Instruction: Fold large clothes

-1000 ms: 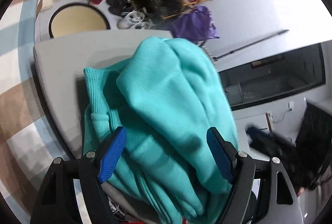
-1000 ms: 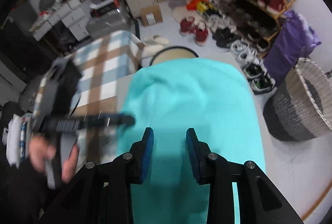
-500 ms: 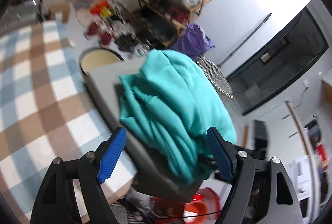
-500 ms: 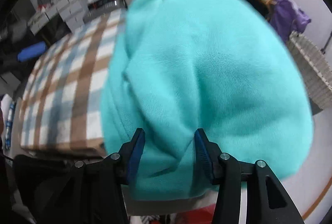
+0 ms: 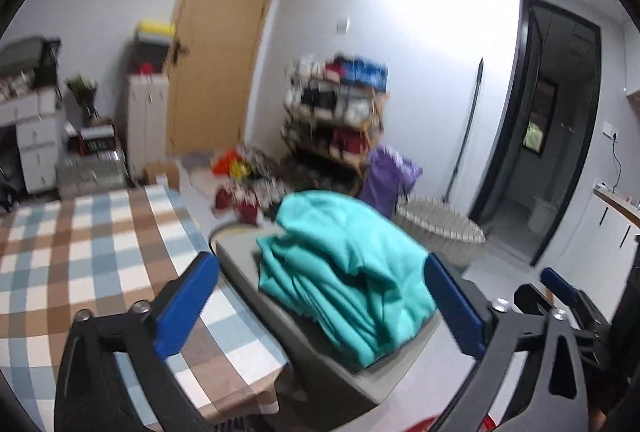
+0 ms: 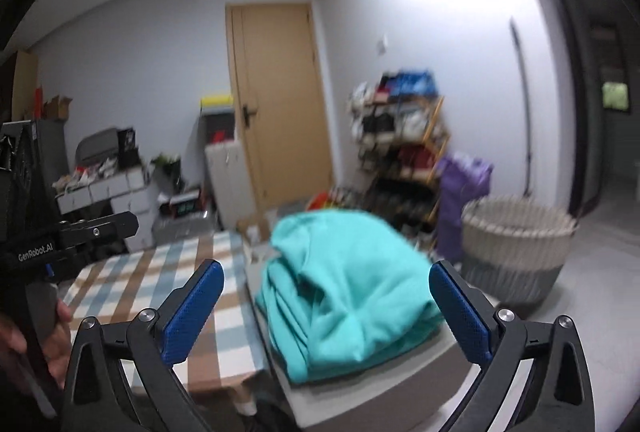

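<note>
A folded teal garment [image 5: 344, 272] [image 6: 344, 288] lies in a thick bundle on a grey padded stool [image 5: 320, 360] [image 6: 380, 388] beside the checked table. My left gripper [image 5: 320, 308] is drawn back from the bundle, its jaws opening wide with nothing pressed between the blue pads. My right gripper [image 6: 328, 312] is likewise back from the cloth, jaws opening wide, pads clear of the fabric. A hand holds the left tool's handle [image 6: 44, 316] at the left edge of the right wrist view.
A table with a brown-and-blue checked cloth [image 5: 92, 272] [image 6: 168, 280] stands left of the stool. A woven basket [image 6: 516, 244] [image 5: 440, 228] sits on the floor to the right. A shoe rack [image 6: 400, 152], purple bag [image 6: 460, 200], door and cabinets line the far wall.
Both grippers pulled back from the teal garment and tilted up toward level. The right jaws, narrow on the cloth before, spread wide. The left jaws widened too. The bundle stays on the stool.
</note>
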The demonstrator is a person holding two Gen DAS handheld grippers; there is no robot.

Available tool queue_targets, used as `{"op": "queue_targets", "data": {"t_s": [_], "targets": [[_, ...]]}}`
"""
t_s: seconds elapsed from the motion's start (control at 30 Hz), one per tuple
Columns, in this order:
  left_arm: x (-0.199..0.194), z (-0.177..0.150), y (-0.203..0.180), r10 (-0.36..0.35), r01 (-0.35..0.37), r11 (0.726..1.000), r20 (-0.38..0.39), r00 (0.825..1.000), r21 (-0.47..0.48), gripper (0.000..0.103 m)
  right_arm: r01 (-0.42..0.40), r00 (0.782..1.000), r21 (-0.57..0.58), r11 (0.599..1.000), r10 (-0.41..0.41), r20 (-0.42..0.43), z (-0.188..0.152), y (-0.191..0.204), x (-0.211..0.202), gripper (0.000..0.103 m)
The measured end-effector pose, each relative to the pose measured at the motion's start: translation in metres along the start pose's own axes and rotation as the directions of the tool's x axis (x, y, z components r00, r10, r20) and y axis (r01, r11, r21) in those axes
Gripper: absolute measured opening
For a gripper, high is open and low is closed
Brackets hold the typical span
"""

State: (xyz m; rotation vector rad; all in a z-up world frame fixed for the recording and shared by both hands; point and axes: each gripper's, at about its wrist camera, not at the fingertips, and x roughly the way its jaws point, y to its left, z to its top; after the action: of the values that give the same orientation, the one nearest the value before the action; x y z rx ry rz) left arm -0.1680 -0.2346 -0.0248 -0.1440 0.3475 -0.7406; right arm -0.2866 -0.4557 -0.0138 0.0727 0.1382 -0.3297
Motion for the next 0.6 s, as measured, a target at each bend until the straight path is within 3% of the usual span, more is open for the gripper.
{"op": "queue_targets", "data": {"t_s": [0.07,0.17,0.33,0.6], "targets": [[-0.015,-0.005,-0.009,0.018,-0.020,0.999,0.055,0.998,0.037,0.102,0.025,0.999,-0.033,0.999,-0.024,0.034,-0.002,0.008,-0.017,0.103],[-0.026,-0.010,-0.013,0.014,-0.018,0.999,0.076,0.997,0.044,0.102,0.061,0.995,-0.076,0.995,-0.055,0.087,-0.005,0.019,-0.039,0.103],[-0.029,-0.017,-0.009,0.044,-0.046,0.999,0.060,0.997,0.028,0.102,0.141,0.981,-0.095,0.986,-0.126,0.145,-0.017,0.027,-0.071,0.103],[-0.030,-0.028,-0.006,0.095,-0.096,0.995,0.044,0.995,0.036,0.102,0.156,0.975,-0.079,0.985,-0.140,0.169,-0.023,0.027,-0.082,0.103]]}}
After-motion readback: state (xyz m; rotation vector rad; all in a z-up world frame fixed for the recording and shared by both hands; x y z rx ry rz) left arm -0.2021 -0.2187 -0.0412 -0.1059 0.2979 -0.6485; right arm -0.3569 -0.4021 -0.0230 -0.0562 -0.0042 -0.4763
